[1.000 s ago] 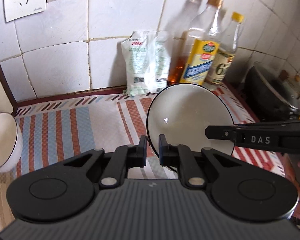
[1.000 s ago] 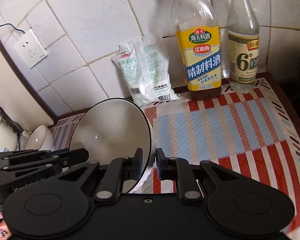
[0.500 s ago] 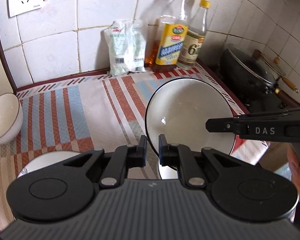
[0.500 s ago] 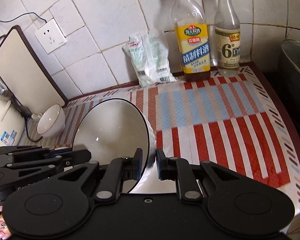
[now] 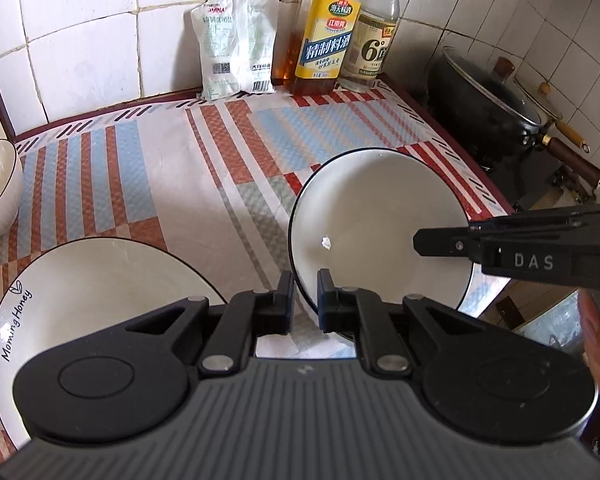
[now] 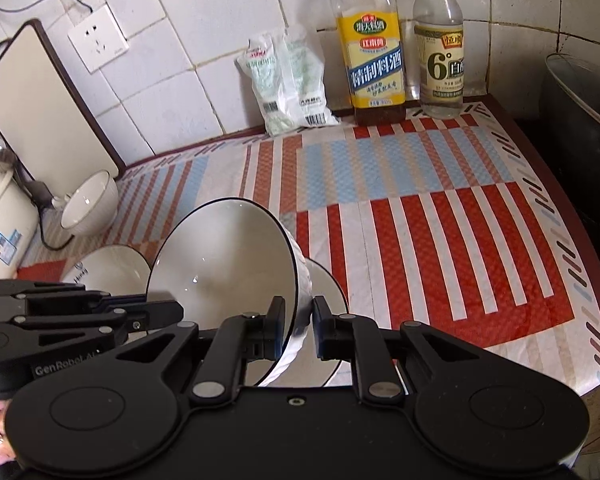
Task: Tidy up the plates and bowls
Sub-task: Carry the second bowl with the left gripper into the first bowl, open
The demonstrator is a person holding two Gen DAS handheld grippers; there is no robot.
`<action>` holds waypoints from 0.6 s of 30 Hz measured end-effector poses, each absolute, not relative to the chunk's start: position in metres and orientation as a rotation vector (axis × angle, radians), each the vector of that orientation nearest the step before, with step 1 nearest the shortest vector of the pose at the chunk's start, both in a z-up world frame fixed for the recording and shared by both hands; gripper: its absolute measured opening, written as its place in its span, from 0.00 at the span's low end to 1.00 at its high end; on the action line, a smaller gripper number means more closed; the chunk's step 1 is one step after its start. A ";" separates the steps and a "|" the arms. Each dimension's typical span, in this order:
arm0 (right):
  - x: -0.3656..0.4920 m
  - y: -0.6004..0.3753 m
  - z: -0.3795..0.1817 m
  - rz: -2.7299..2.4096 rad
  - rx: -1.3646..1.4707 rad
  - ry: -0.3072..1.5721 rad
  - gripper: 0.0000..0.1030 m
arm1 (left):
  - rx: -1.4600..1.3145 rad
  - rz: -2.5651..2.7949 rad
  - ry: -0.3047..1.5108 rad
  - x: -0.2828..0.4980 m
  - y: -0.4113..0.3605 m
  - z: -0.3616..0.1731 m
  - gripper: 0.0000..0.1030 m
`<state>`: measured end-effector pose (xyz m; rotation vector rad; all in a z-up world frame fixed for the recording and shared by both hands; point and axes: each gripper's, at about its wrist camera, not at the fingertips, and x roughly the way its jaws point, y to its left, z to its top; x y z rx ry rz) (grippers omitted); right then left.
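I have the white bowl (image 5: 380, 224) pinched by its black-edged rim from two sides: my left gripper (image 5: 303, 300) is closed down narrow on the near edge, one finger inside the wall and one outside, and my right gripper (image 6: 296, 326) bites the opposite edge the same way, so the bowl hangs tilted between them above the striped mat (image 5: 220, 168). It looks like glazed ceramic — stiff, fairly heavy for a rim grip, slick under the pads, and it would chip or shatter if it slid out and struck the counter or another dish. The rim is the only real purchase; the curved wall gives the fingers nothing to hook, so I judge that both grips need to stay firm and level with each other, or the bowl will twist between them. Just to the left on the mat lies a wide plate (image 5: 96, 280) with lettering on its rim, and in the right wrist view a second plate (image 6: 332, 292) sits directly under the bowl. A small bowl (image 6: 90, 204) stands well apart at the back left, near the wall. Setting down should be slow — ceramic on ceramic is unforgiving.
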<state>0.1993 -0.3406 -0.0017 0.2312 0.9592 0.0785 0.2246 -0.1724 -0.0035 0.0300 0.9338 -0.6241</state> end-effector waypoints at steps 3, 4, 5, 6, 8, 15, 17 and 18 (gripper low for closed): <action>0.198 -0.339 -0.006 0.075 0.217 0.967 0.18 | 0.035 -0.630 0.938 0.224 -0.173 -0.006 0.09; 0.198 -0.339 -0.007 0.075 0.213 0.969 0.18 | 0.039 -0.631 0.938 0.224 -0.173 -0.006 0.09; 0.198 -0.338 -0.007 0.074 0.205 0.969 0.18 | 0.041 -0.632 0.937 0.224 -0.174 -0.007 0.09; 0.197 -0.338 -0.008 0.072 0.198 0.967 0.18 | 0.042 -0.633 0.939 0.224 -0.175 -0.007 0.09; 0.196 -0.337 -0.008 0.068 0.183 0.964 0.18 | 0.044 -0.633 0.941 0.225 -0.176 -0.008 0.09; 0.191 -0.335 -0.010 0.051 0.118 0.945 0.18 | 0.065 -0.646 0.948 0.224 -0.184 -0.013 0.10; 0.188 -0.331 -0.012 0.038 0.075 0.923 0.19 | 0.064 -0.650 0.945 0.225 -0.186 -0.014 0.09; 0.187 -0.329 -0.013 0.031 0.054 0.914 0.19 | 0.066 -0.650 0.944 0.225 -0.187 -0.014 0.10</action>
